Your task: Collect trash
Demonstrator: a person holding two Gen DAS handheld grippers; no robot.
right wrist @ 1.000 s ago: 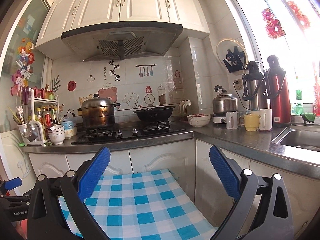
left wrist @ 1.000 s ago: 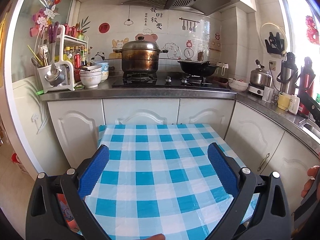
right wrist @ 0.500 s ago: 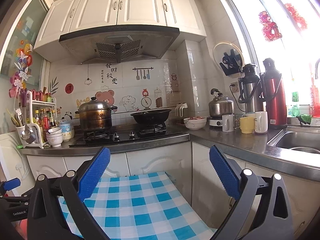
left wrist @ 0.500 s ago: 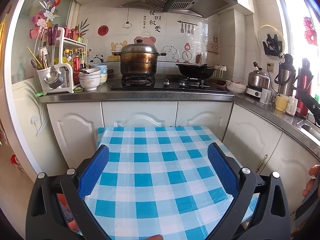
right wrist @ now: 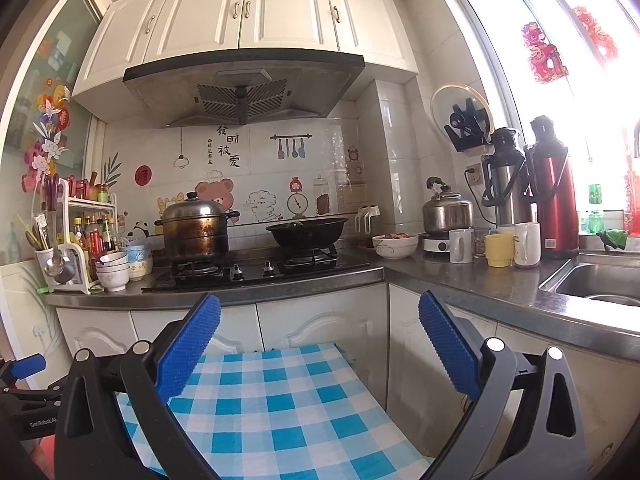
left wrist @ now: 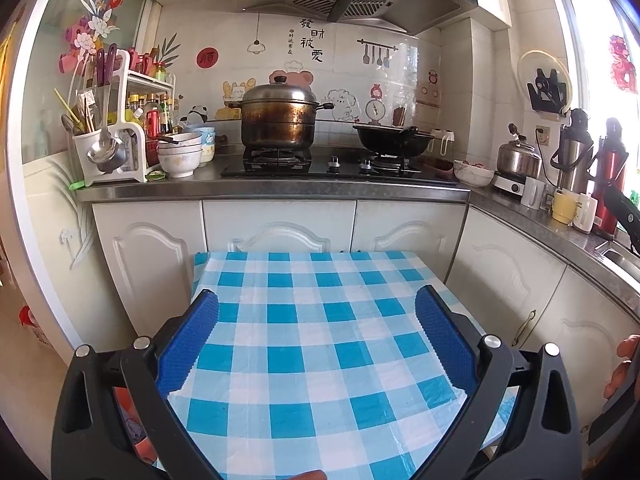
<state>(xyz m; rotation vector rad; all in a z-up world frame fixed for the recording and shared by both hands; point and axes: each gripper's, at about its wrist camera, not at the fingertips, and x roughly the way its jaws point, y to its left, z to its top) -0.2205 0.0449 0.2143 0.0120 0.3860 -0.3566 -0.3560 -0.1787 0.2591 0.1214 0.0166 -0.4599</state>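
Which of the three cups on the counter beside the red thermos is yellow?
The middle cup is yellow; the white mugs and stand on either side of it.

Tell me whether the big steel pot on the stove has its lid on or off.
On. The lid sits flat and centred on the pot, knob up, with no gap showing in either wrist view.

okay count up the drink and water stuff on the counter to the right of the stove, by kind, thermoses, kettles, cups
Tall thermos flasks: 2, one silver, one red
Kettles: 1, the steel kettle
Cups or mugs: 3, a white mug, a yellow cup, another white mug
Total: 6
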